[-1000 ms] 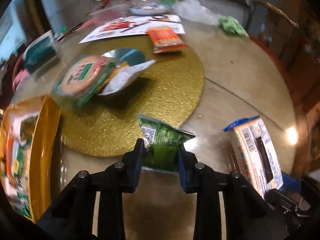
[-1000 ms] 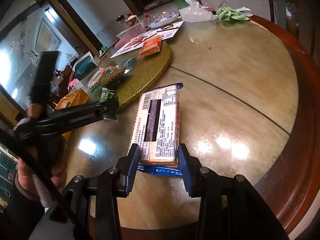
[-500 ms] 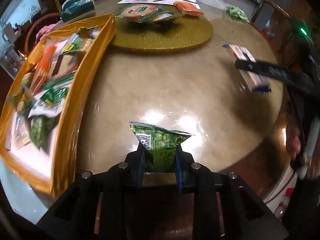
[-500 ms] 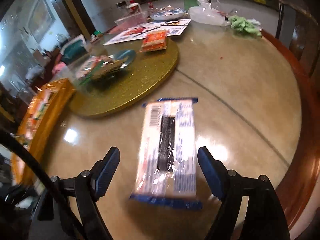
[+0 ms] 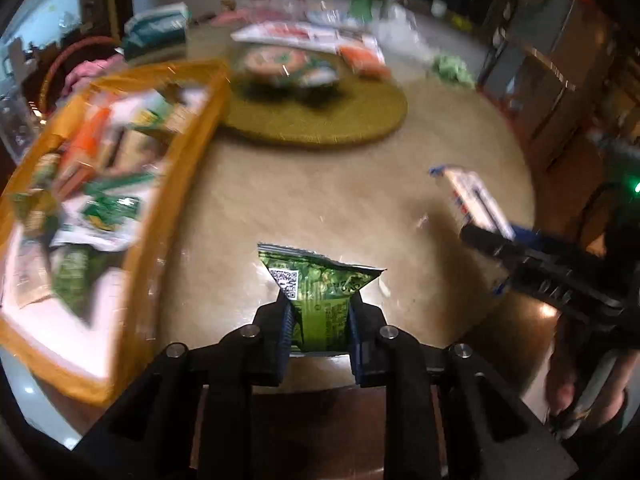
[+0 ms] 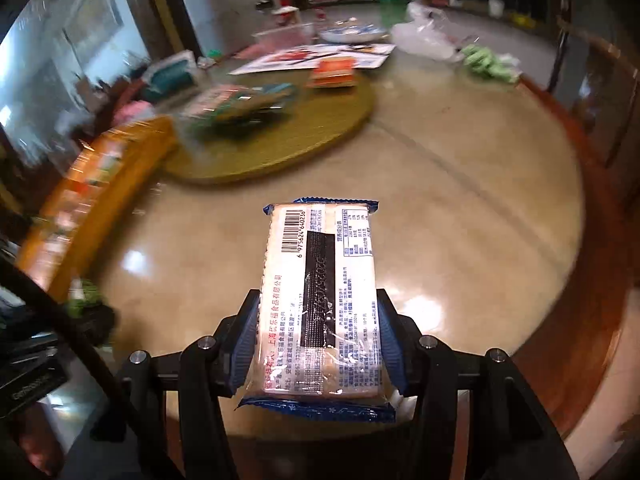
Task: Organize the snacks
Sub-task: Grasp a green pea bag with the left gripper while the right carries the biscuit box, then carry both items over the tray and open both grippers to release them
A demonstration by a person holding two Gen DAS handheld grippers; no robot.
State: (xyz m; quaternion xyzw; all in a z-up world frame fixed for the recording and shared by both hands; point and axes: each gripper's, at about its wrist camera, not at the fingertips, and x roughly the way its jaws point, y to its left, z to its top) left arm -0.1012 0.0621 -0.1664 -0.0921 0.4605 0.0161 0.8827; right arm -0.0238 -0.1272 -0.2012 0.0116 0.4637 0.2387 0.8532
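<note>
Snacks now lifted off round beige bench (image 6: 460, 200): left hand-held gripper (image 5: 320, 320) pinches crinkled green foil packet (image 5: 316, 288), right hand-held gripper (image 6: 318, 336) closing around white blue-edged biscuit pack (image 6: 320, 280); probably bound for orange tray (image 5: 176, 184).

A: Left gripper (image 5: 320, 316) status?
B: Clamped on green snack packet (image 5: 320, 292), held above the round table (image 5: 340, 208).
A: Surroundings?
B: Gold tray (image 5: 172, 200) of snacks at left. Gold round mat (image 5: 320, 128) far centre, packets on it. Right gripper (image 5: 504, 240) at right, at a white-and-blue packet (image 5: 472, 200).
</note>
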